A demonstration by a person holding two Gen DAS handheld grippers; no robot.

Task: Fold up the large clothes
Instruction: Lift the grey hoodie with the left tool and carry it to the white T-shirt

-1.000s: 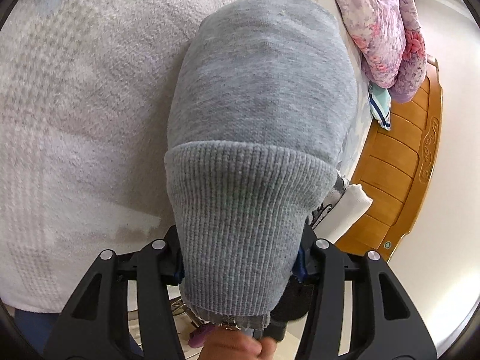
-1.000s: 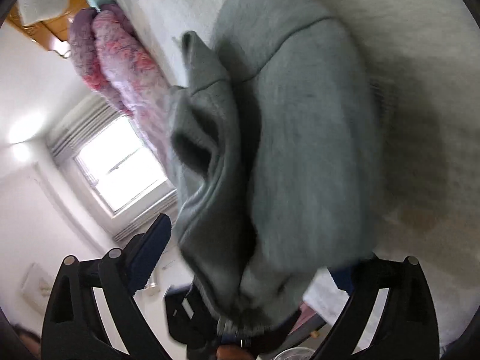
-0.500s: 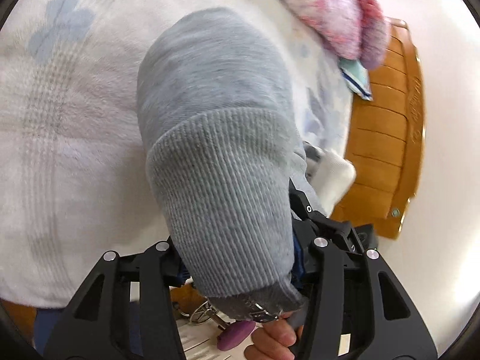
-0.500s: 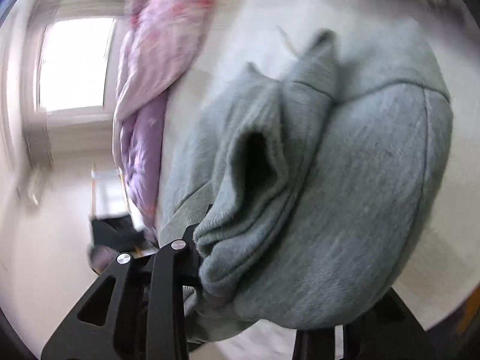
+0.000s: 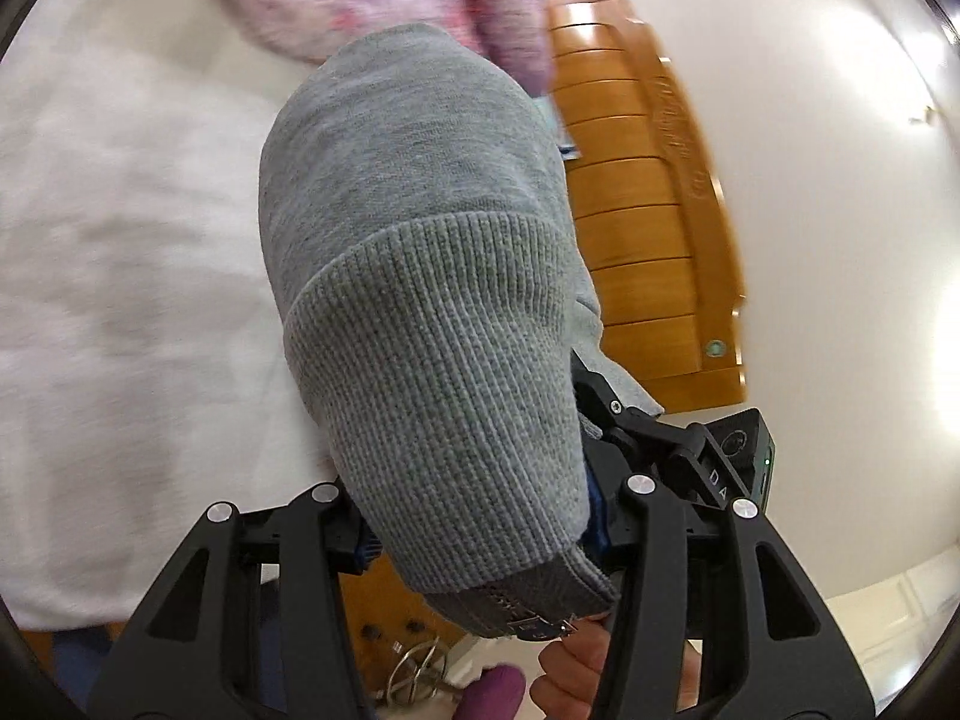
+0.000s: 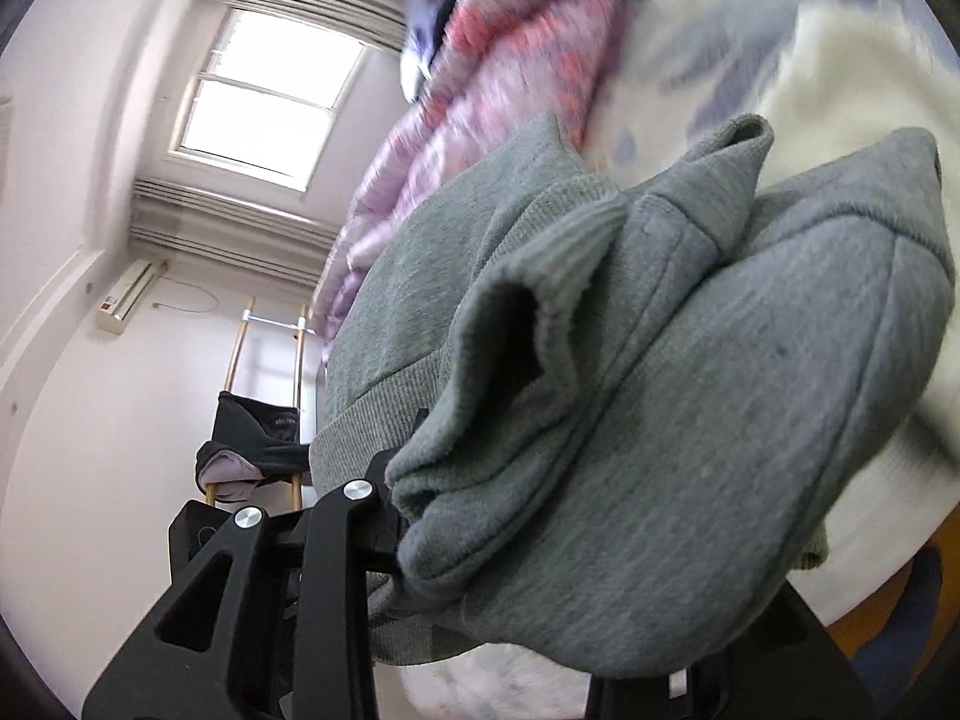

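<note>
**A:** So what's in your claws?

**B:** My left gripper point(image 5: 480, 534) is clamped on the ribbed-knit hem of a grey fleece sweatshirt point(image 5: 414, 228), which bulges toward 12 o'clock over a fuzzy white blanket point(image 5: 120, 240). My right gripper point(image 6: 540, 546) pinches bunched folds of it too, beside a sleeve cuff point(image 6: 516, 330). Glossy wooden headboard point(image 5: 636, 240) at 2 o'clock.

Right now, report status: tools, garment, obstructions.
Left tool clamped on grey sweatshirt cuff. Right tool clamped on bunched sweatshirt. Garment lifted over white blanket. Nothing blocking.
</note>
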